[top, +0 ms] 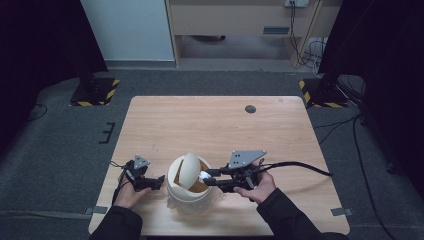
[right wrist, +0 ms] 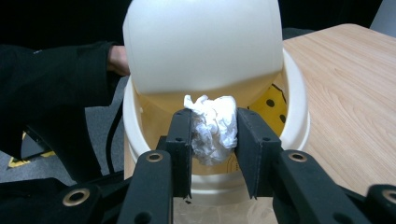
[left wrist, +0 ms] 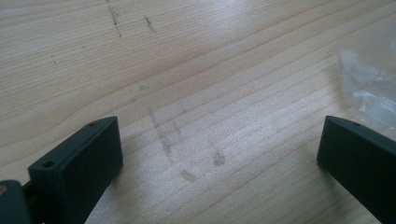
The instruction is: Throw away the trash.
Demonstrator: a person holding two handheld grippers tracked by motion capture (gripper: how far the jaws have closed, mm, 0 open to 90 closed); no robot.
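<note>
I hold a crumpled white paper wad [right wrist: 212, 128] clamped between the two black jaws of my right gripper [top: 206, 178]. In the right gripper view the wad sits just at the mouth of a small cream bin [right wrist: 294, 116], whose rounded swing lid [right wrist: 203, 44] is tilted back, leaving a gap below it. The opening lies straight ahead of my jaws, and the wad is roughly over the near rim; I judge that a short push forward would carry it inside before I let go. The wad is a lumpy ball with no clear long axis.

From the high view, my right hand [top: 260, 186] comes at the bin from its right side, and this arm is the one in contact with the work. My left gripper [top: 159, 182] rests just beside the bin on its left, jaws spread wide and holding nothing; its own view shows bare wood and a bit of clear plastic [left wrist: 371, 81] at the edge.

The bin stands near the front edge of a pale wooden table [top: 215, 125]. Around it are grey carpet, dark curtains and stand bases marked with yellow and black stripes [top: 95, 91].
</note>
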